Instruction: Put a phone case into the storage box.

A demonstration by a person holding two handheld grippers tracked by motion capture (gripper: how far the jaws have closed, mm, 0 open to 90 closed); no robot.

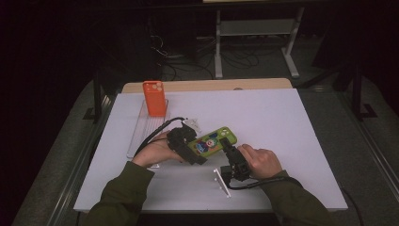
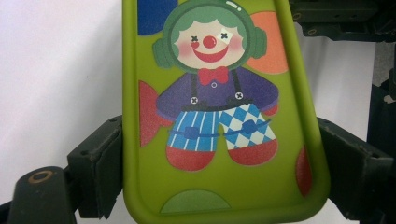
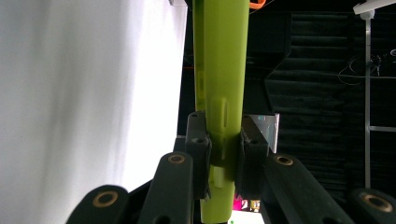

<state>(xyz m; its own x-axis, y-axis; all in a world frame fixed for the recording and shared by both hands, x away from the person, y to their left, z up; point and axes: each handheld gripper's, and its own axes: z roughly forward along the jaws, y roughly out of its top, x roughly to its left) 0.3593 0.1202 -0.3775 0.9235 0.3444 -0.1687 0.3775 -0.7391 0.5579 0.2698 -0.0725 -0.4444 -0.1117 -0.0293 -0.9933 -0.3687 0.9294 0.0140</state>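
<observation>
White tabletop [image 1: 282, 117] fills the middle of a dark room, with table legs and loose cables on the floor beyond it at twelve o'clock. A person in olive sleeves reaches in from six o'clock with a tong-like tool in each hand.

Between the two tools, slightly left of the table's centre, sits a lime-green phone case [image 1: 212, 141] printed with a cartoon clown. The left gripper [image 1: 184, 144] meets it from nine o'clock. In the left gripper view its pads flank the long sides of the case [image 2: 219, 116] close to both edges, but I cannot tell if they press. The right gripper [image 1: 229, 149] comes from about five o'clock. In the right gripper view its jaws are clamped on the thin edge of the case [image 3: 219, 93], near the side-button cutouts.

At eleven o'clock an orange phone case [image 1: 155, 98] stands upright in a clear tray [image 1: 136, 136]. A small white stand [image 1: 221, 181] lies near six o'clock.

The work looks like handing or steadying the case between the two tools. To do it well, the right tool should hold firm until the left pads squeeze both long edges squarely, keeping the case level so the soft rim does not buckle or twist out.
</observation>
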